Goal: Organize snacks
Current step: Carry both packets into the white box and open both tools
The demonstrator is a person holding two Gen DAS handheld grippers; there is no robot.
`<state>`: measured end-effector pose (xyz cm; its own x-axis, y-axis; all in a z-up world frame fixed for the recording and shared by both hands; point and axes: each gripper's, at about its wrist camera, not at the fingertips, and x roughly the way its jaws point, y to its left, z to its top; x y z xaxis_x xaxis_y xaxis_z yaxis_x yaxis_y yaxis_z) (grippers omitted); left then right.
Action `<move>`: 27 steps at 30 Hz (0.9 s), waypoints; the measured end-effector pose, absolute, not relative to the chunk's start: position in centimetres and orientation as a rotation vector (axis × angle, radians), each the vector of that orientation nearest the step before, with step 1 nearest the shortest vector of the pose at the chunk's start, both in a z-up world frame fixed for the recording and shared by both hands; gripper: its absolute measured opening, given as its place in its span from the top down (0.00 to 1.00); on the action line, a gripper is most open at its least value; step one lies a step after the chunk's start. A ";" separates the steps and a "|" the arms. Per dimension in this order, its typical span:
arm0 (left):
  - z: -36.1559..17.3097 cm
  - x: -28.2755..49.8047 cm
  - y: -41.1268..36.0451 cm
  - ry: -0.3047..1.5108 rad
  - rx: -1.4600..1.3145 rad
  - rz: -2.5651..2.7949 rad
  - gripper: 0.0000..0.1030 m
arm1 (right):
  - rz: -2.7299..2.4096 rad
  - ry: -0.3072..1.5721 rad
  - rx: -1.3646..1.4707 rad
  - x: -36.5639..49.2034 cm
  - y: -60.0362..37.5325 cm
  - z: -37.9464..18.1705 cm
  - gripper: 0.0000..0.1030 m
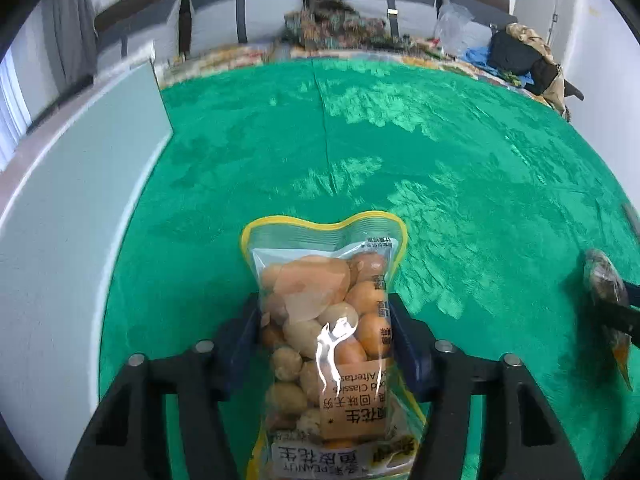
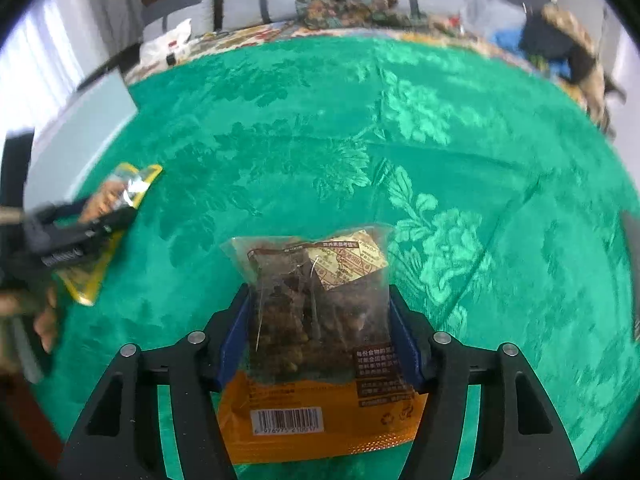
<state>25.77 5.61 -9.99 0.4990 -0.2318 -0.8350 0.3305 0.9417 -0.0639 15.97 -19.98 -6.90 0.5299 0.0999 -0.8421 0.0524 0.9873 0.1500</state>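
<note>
Glossy clear plastic peanut bag (image 1: pixel 324 320), shiny patterned green cloth (image 1: pixel 400 152), matt black tool (image 1: pixel 324 332).

A home bedroom: a bed under a green patterned bedspread (image 1: pixel 400 152), a padded grey headboard (image 1: pixel 360 4) at the far end, clothes (image 1: pixel 340 28) and bags (image 1: pixel 516 56) piled there.

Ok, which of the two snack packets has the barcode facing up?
The dark-snack packet between the right gripper's fingers: orange bottom, barcode showing. The yellow-edged peanut packet in the left gripper shows none.
</note>
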 end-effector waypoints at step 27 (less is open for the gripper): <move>0.8 14.4 39.0 0.935 -0.228 0.239 0.20 | 0.717 1.083 0.236 22.7 18.8 4.3 0.22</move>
